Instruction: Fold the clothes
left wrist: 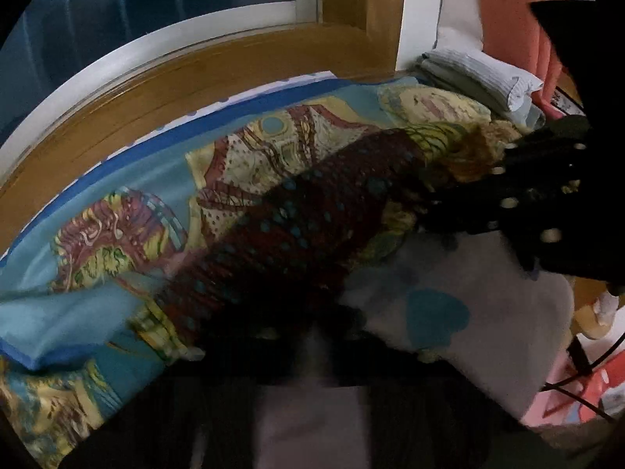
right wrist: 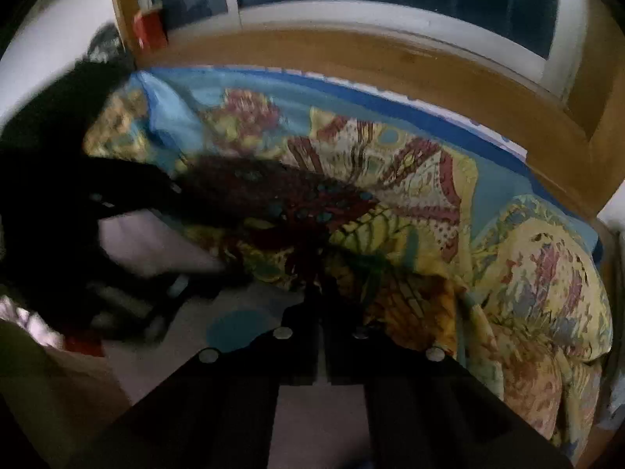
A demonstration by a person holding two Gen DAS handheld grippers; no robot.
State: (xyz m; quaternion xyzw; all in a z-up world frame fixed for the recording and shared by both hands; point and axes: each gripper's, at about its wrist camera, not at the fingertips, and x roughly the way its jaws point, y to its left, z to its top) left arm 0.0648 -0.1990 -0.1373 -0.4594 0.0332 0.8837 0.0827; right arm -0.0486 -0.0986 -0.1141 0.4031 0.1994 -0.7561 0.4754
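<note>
Garment [right wrist: 297,199], dark red with teal dots, pinched by both closed grippers: left gripper [right wrist: 172,195], right gripper [right wrist: 318,289]; stretched over patterned bedspread [right wrist: 429,179].

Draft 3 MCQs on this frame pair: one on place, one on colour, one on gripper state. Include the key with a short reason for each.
1. Where does the stack of folded pale clothes lie?
A. at the far end of the bed, by the white wall
B. on the window sill
C. on the floor

2. What colour is the plain band along the patterned garment on its window side?
A. orange
B. blue
C. black

3. How does the right gripper stand?
A. wide open above the cloth
B. out of view
C. jaws close together at the garment's near edge

Key: 1 A, the left wrist view shows the stack at the far end, next to the wall. 2 B, a blue strip runs beside the wooden sill. 3 C, the right wrist view shows only a thin gap between the fingers, with cloth at their tips.
</note>
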